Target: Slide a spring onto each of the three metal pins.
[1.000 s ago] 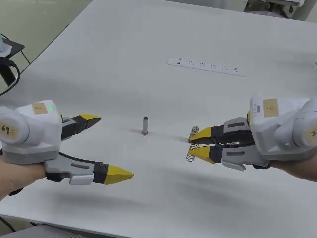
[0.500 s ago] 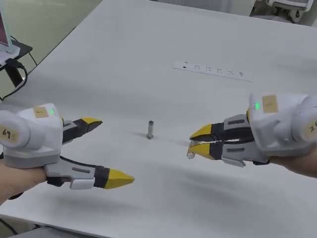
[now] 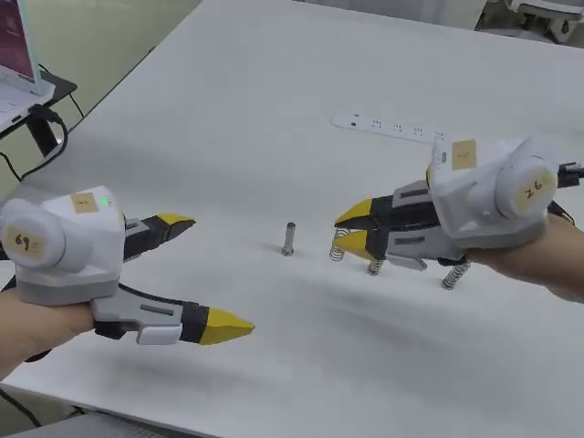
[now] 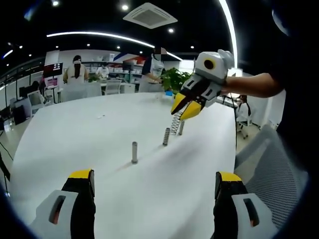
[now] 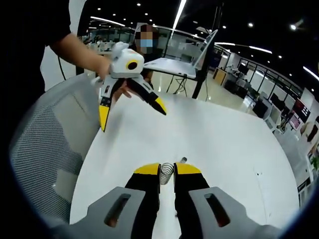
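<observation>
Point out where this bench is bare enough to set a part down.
Bare: the tabletop between the power strip and the bare pin, and the near edge in front of that pin. Crowded: right of that pin, where the right gripper holds a spring beside two sprung pins.

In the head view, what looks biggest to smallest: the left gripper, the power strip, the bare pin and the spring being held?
1. left gripper, though it is nearest the camera.
2. power strip, farther off, so unsure.
3. bare pin and the spring in the right gripper: they look alike, so no ranking.
</observation>
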`<state>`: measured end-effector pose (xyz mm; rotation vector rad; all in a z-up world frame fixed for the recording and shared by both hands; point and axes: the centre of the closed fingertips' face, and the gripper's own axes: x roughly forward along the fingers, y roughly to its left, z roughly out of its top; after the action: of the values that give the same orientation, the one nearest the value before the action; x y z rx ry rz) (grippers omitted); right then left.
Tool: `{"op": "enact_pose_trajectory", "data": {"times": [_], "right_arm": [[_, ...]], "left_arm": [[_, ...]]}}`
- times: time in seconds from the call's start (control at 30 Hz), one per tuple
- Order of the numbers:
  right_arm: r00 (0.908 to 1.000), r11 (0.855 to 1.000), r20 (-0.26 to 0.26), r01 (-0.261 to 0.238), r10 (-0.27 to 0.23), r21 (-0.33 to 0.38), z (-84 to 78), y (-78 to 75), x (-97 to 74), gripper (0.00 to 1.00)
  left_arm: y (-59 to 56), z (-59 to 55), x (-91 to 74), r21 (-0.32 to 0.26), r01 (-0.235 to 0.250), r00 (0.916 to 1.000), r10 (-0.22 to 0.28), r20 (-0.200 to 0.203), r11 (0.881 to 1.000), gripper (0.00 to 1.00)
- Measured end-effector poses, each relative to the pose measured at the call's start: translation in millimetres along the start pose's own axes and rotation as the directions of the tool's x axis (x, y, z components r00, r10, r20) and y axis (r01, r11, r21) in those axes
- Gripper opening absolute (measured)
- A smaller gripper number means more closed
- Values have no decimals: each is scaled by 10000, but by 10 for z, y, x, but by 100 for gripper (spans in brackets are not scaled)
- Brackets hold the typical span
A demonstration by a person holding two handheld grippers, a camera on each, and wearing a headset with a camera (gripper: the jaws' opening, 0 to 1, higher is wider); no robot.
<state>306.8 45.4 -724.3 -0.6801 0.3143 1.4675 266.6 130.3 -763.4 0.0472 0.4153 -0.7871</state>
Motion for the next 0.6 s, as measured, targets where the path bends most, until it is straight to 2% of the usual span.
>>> {"op": "enact_pose_trajectory", "data": {"times": [0.3, 0.4, 0.6], "right_arm": [[9997, 9996, 83, 235, -236, 150, 81, -188, 183, 7], [9990, 9983, 294, 318, -332, 485, 119, -243, 236, 7], [9980, 9963, 408, 448, -478, 735, 165, -335, 349, 7]], "left_arm": [[2, 5, 15, -87, -19, 10000, 20, 60, 10000, 98], [2, -5, 21, -97, -28, 10000, 28, 55, 9999, 98], [-10, -28, 23, -143, -19, 10000, 20, 37, 9999, 98]]}}
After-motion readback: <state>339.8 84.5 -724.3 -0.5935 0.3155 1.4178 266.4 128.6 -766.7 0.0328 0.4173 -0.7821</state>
